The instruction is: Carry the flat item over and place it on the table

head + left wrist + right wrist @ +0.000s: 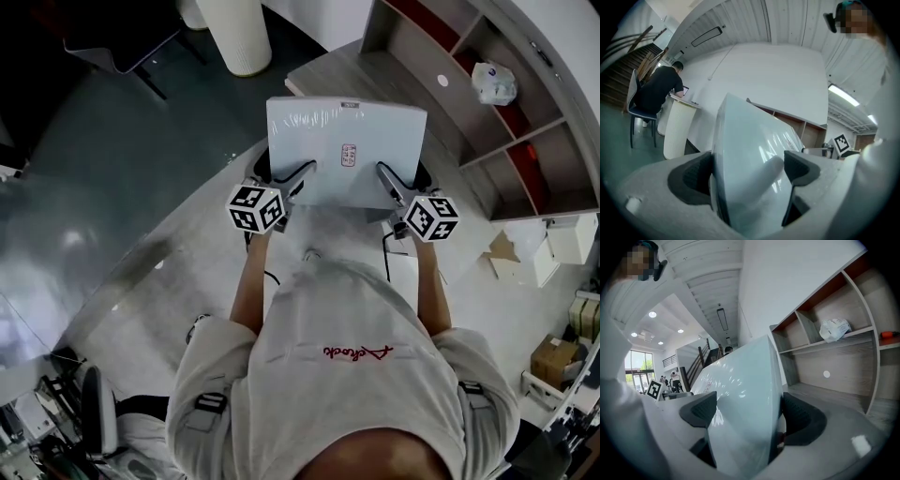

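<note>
In the head view a white ribbed column (234,33) stood at about 11 o'clock from the load I carried. In the left gripper view it showed again (677,126), with a seated person in black (658,89) just at its far left.

My left gripper (298,178) was clenched on the near left edge of the flat item (345,150), a white slab wrapped in glossy film. Its marker cube (255,207) sat at 7 o'clock from the jaws. In its own view the left gripper (750,173) had both dark pads (691,180) pressed to the slab, one on each face. The flat item (750,140) ran away from the jaws toward 12 o'clock.

The slab lay straight ahead of me, its broad face up, spanning both grippers. Its far edge overlapped the grey wooden table (323,80) at 12 o'clock. I could not tell whether it touched the tabletop.

My right gripper (386,178) gripped the near right edge in the same way, its cube (430,217) at 5 o'clock from the jaws. In the right gripper view the right gripper (750,416) was closed on the flat item (745,380), which rose toward 12 o'clock.

At 2 o'clock stood an open shelf unit (487,122) with a white bag (494,82) in one compartment, also seen from the right gripper (834,329).
</note>
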A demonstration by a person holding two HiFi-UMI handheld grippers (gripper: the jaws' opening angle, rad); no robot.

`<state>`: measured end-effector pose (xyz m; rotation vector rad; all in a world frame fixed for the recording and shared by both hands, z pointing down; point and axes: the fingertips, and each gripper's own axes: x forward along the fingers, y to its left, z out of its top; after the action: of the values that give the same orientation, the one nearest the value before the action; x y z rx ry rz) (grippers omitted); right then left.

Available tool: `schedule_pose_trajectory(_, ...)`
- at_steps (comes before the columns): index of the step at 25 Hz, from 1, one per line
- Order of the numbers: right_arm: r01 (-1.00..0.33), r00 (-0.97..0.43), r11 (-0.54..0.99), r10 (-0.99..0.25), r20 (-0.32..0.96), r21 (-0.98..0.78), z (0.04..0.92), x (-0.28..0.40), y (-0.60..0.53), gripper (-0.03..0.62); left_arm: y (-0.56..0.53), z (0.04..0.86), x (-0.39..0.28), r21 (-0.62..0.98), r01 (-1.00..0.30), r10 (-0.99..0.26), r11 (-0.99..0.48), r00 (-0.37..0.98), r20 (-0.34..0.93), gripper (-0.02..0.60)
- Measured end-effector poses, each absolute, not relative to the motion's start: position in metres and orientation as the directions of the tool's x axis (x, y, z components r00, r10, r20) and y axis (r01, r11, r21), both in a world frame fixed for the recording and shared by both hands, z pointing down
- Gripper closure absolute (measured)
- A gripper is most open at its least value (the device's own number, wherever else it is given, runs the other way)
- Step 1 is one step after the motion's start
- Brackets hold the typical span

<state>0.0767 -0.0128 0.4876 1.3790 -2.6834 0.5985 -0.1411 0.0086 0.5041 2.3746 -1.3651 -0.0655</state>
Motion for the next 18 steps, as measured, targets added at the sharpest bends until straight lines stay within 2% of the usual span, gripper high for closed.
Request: schedule_pose_trajectory(18,-0.802,-0.584,0.5,-0.772,0.25,-0.328,0.507,0.069,-0.051,0.151,-0.032,0.522,-0.149,0.372,-0.814,-0.824,-0.446,0.536,0.182,0.092)
